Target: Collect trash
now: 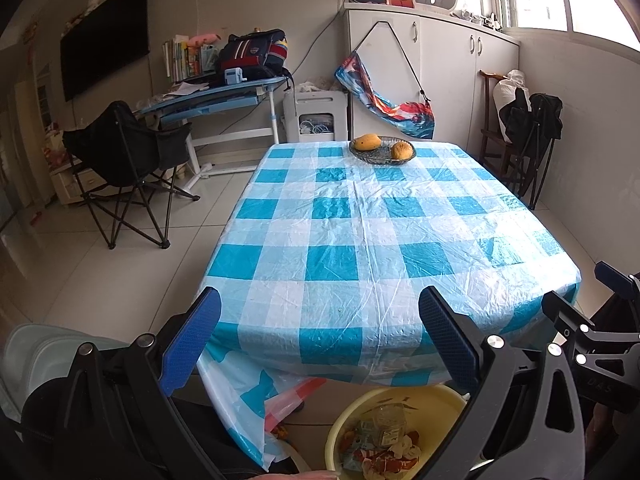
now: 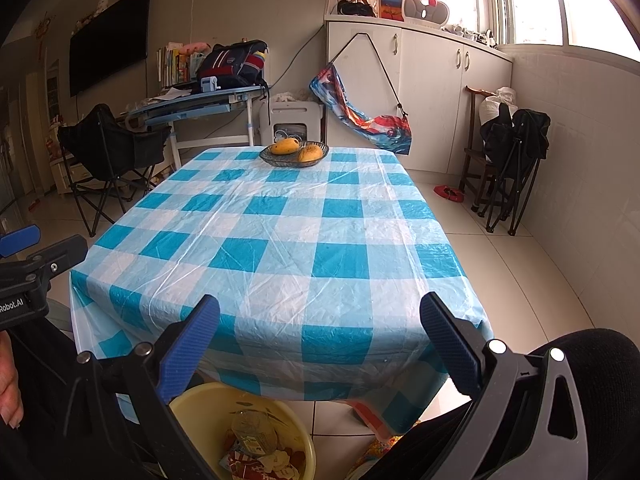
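A yellow basin stands on the floor at the table's near edge, holding a clear jar and crumpled wrappers. It also shows in the right wrist view, with the jar on top of the wrappers. My left gripper is open and empty above the table's near edge. My right gripper is open and empty, held the same way. The right gripper also shows at the right edge of the left view.
The table has a blue-and-white checked plastic cloth. A glass dish with two mangoes sits at its far end. A black folding chair stands to the left, a folded one by the right wall. White cabinets line the back.
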Motion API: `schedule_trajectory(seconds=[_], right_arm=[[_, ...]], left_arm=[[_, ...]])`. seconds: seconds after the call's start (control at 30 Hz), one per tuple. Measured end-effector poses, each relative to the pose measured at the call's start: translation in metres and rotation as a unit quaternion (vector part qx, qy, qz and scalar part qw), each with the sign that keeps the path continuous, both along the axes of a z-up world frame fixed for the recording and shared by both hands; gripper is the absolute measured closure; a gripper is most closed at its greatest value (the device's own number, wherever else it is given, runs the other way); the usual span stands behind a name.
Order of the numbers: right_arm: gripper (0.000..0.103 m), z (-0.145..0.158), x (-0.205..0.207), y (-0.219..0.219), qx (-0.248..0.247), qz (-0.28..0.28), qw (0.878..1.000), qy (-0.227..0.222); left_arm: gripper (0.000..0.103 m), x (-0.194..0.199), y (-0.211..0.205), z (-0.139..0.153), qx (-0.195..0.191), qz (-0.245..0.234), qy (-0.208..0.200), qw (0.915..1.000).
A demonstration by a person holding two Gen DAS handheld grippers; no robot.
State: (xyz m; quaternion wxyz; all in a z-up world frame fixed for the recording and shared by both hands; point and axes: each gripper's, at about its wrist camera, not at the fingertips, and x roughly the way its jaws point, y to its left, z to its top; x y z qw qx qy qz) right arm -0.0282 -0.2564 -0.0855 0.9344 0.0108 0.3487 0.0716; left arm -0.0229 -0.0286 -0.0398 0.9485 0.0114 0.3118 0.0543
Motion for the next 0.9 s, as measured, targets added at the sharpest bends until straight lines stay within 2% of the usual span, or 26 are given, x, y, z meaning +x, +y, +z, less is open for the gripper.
schedule_trajectory(seconds=[0.9], right_arm=[[0.007,-0.0001,0.0011,0.0007,0.0,0.0,1.0,0.001]], left_arm=[[0.007,-0.0019,-0.0057,-0.0003,0.009,-0.014,-0.006,0.9998]])
